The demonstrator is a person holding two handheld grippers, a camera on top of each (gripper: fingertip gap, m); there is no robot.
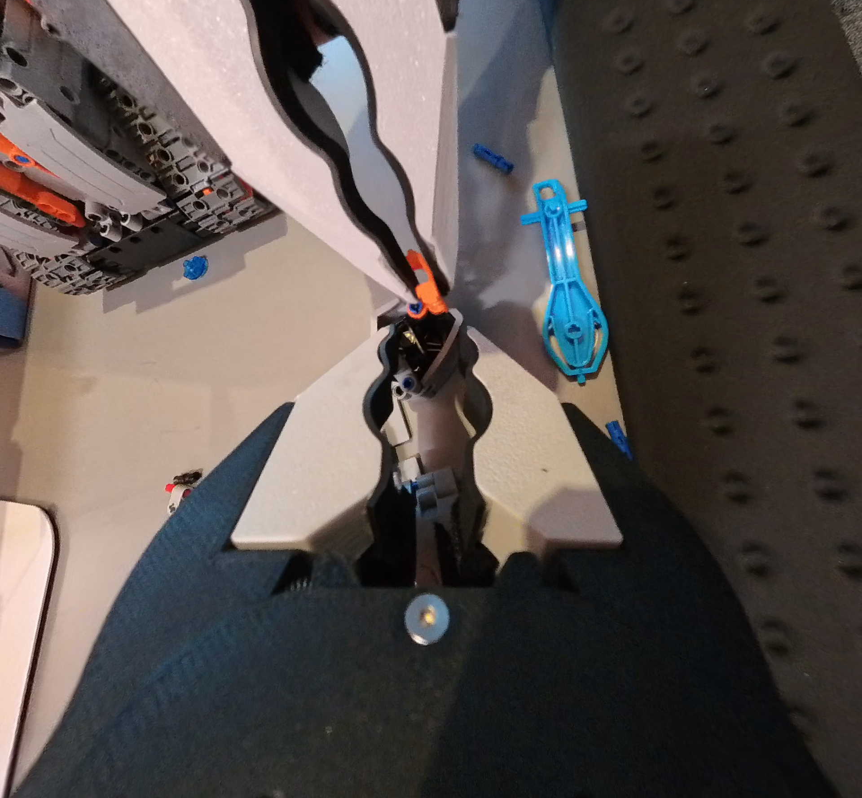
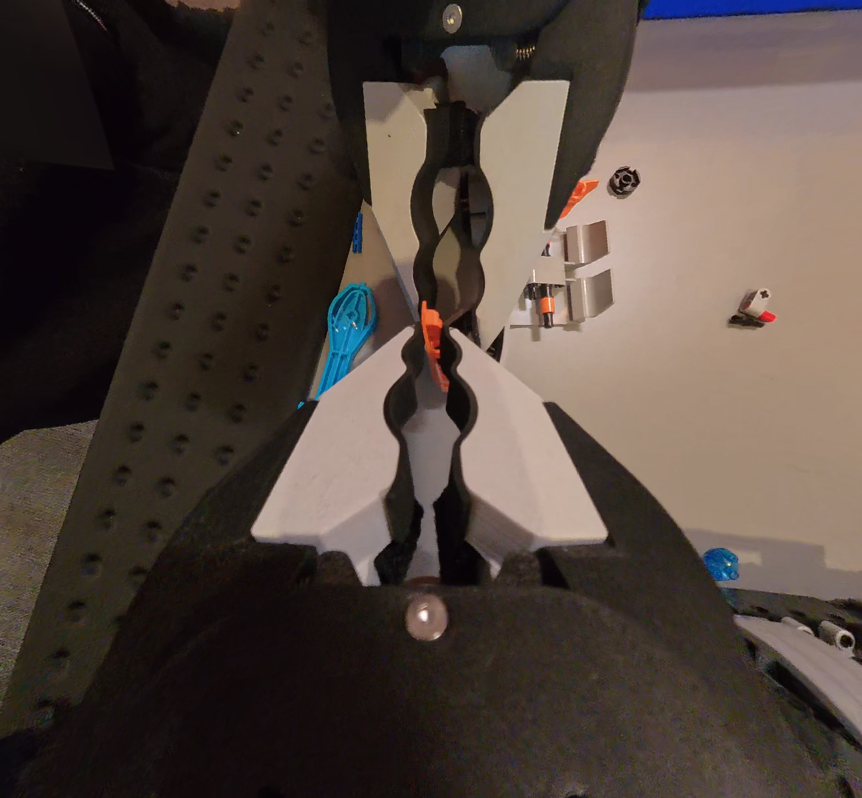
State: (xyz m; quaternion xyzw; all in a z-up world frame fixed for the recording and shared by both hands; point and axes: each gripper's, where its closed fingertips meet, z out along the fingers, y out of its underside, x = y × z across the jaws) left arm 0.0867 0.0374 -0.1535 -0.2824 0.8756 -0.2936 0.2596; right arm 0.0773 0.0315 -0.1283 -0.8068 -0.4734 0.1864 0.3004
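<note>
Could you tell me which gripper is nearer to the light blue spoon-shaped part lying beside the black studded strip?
Left, as far as I can judge. The light blue part lies just right of the left gripper's tips; the right gripper reaches in from the far side, holding an orange piece.

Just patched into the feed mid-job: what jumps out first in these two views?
The two tools meet tip to tip in the middle: the right tool is shut on an orange piece, and the left tool is shut on a small dark grey assembly right under it. Beside them a bright blue tool-shaped part lies along the studded black plate.
</note>
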